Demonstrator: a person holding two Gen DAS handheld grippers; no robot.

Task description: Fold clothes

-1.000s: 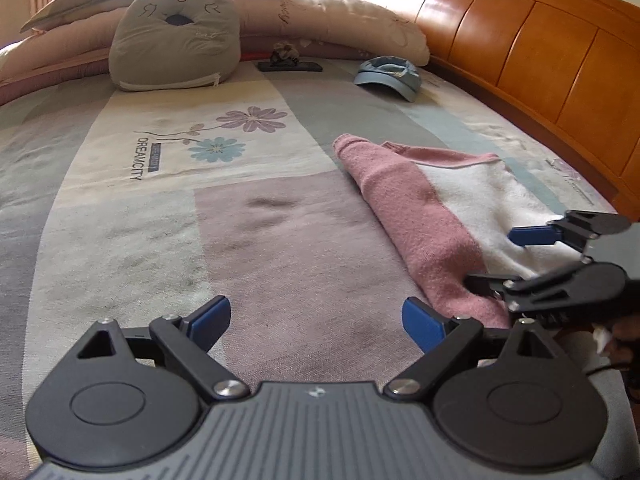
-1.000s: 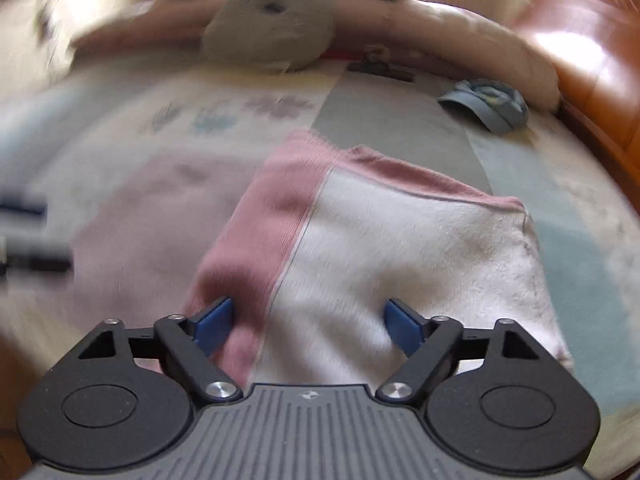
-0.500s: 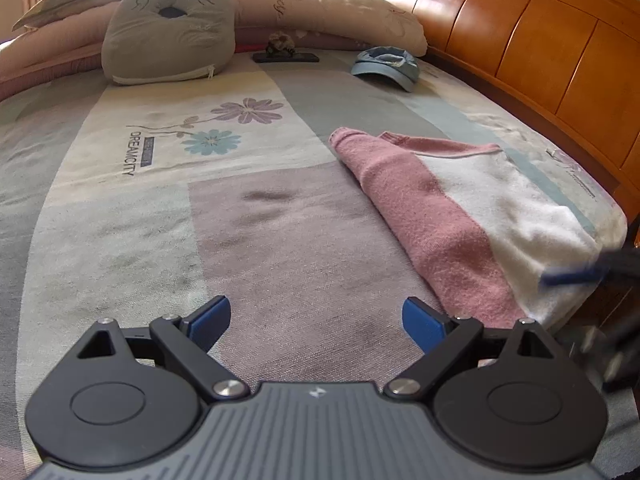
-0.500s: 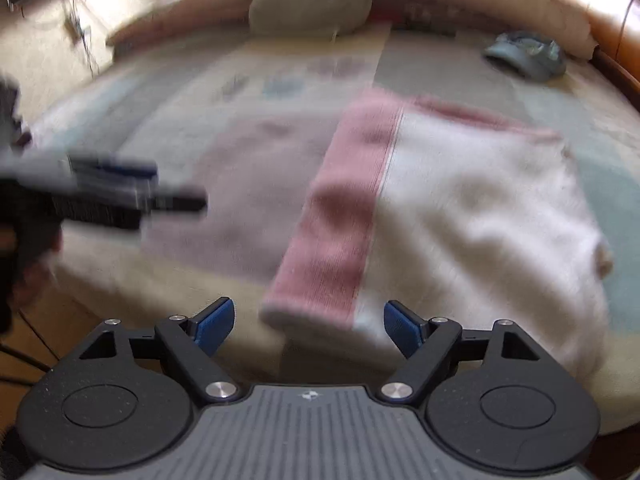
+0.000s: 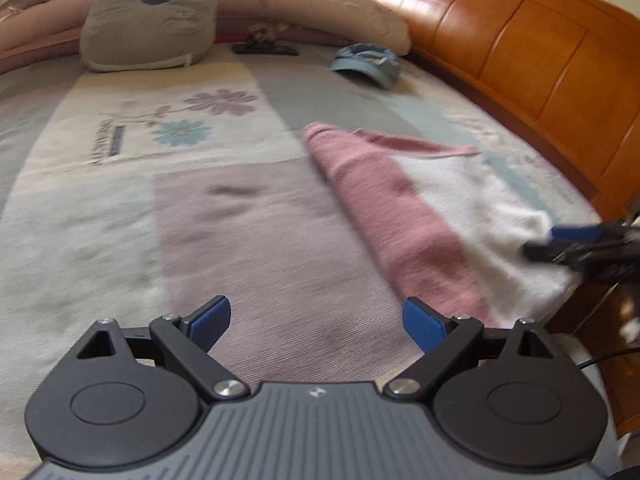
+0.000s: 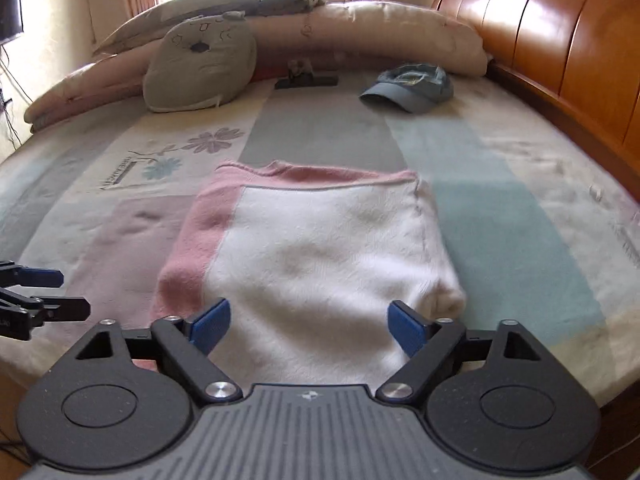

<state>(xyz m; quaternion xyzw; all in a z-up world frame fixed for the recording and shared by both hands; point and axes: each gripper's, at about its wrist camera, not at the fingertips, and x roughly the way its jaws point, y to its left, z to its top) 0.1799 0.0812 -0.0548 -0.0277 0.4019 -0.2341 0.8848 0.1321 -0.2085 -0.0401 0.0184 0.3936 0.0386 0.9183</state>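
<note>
A folded garment, white with a pink band along its left side, lies flat on the bed near the front edge. My right gripper hovers just above the garment's near edge; its jaws are opening, white cloth shows between them, and the pads are not pressing on it. From the left wrist view, the right gripper appears at the garment's near right corner. My left gripper stands open over the bare mauve patch of the bedspread, left of the garment, holding nothing. The left gripper shows at the left edge of the right view.
A grey cushion, long pillows and a blue cap lie at the far side. A small dark object sits between them. The wooden headboard runs along the right. The bed's front edge is just below my grippers.
The right gripper swung off the garment's front edge, then came back level above its near edge, with its fingers a little wider. The left gripper stayed almost still.
</note>
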